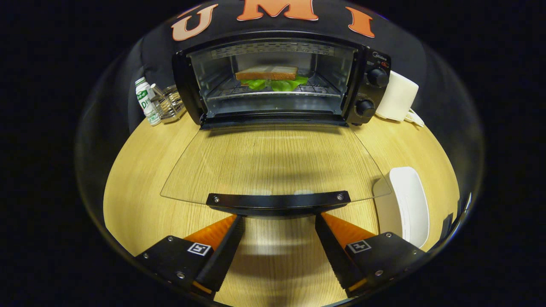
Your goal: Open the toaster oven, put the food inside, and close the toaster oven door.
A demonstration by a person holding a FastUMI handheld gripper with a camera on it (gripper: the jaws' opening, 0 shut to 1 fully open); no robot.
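Far beyond the claw (279, 221), the oven (273, 121) bears "Midea" atop its knob panel (370, 93); marks by the knobs are too small to read. The claw's spread fingers (222, 251) each carry a square coded tag (199, 248); the bottle (145, 100) far left shows unreadable green print.

Gripper (279, 219) fingers spread wide apart, holding nothing.

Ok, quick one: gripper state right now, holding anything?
Gripper: open, holding nothing; its fingers sit spread just below the handle of the lowered glass door.
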